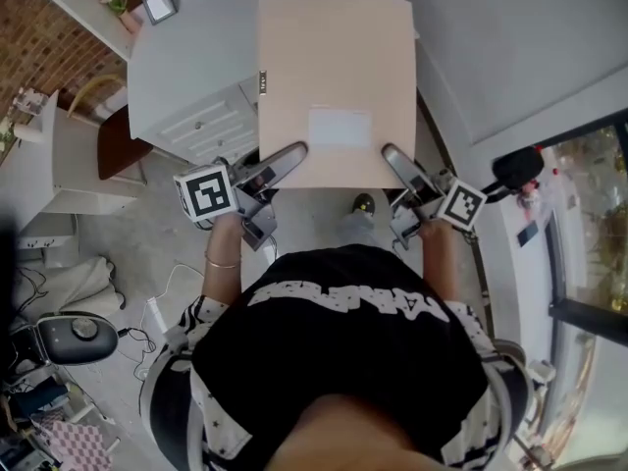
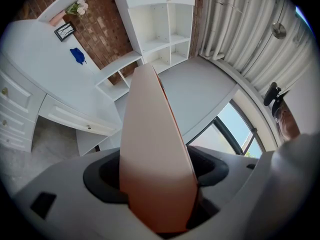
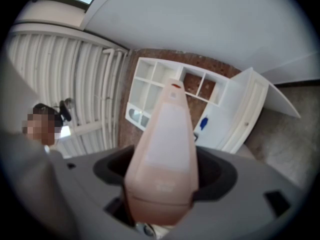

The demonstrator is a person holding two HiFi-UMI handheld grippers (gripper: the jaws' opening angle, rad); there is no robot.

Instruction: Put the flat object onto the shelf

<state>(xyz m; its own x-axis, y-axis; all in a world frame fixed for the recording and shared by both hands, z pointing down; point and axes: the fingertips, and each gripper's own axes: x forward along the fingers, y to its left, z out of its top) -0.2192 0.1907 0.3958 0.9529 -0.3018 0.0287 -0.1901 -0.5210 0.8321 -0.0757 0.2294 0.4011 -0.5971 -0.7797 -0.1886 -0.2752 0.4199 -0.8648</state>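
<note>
Pink flat object (image 1: 337, 86) clamped by left tool (image 1: 289, 155), right tool (image 1: 393, 157), desk (image 1: 186, 67) partly hidden

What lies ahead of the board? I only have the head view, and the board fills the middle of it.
Observer: The left gripper view shows a white shelf unit with open compartments beyond the flat board, set against a brick wall.
Operator: Are both claws really gripping the board?
Observer: Yes. In each gripper view the board's edge sits clamped between the jaws, for the left claw and the right claw alike.
Operator: Anyone near the shelf?
Observer: The right gripper view shows a person off to the left, beside the white pleated curtain.
</note>
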